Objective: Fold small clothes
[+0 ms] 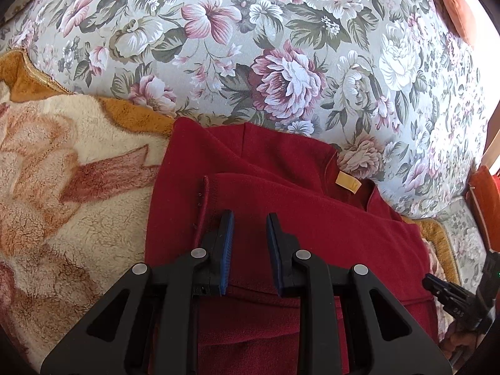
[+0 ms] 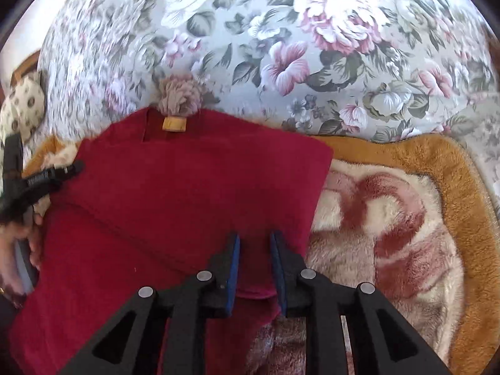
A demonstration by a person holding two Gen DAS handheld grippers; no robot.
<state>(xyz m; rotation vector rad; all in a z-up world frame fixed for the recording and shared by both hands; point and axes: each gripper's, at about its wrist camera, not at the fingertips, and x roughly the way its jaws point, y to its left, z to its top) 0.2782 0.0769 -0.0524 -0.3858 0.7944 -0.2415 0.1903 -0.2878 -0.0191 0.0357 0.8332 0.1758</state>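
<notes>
From the left wrist, the left gripper [image 1: 249, 218] hangs over the red garment [image 1: 281, 193] with its jaws parted and nothing between them, a sleeve already folded across the body near the yellow neck label [image 1: 347, 182]. From the right wrist, the right gripper [image 2: 254, 239] is likewise parted above the garment's lower right edge, which lies on the fleece blanket [image 2: 390, 218] against the floral bedspread [image 2: 281, 47]. I'd say the sides are in, so the next move calls for both grippers to pinch the near hem and carry it up toward the collar.

A floral-covered bed [image 1: 281, 31] is seen, with a fleece blanket [image 1: 62, 187] spread on it and a red garment [image 1: 281, 203] laid across the blanket.
</notes>
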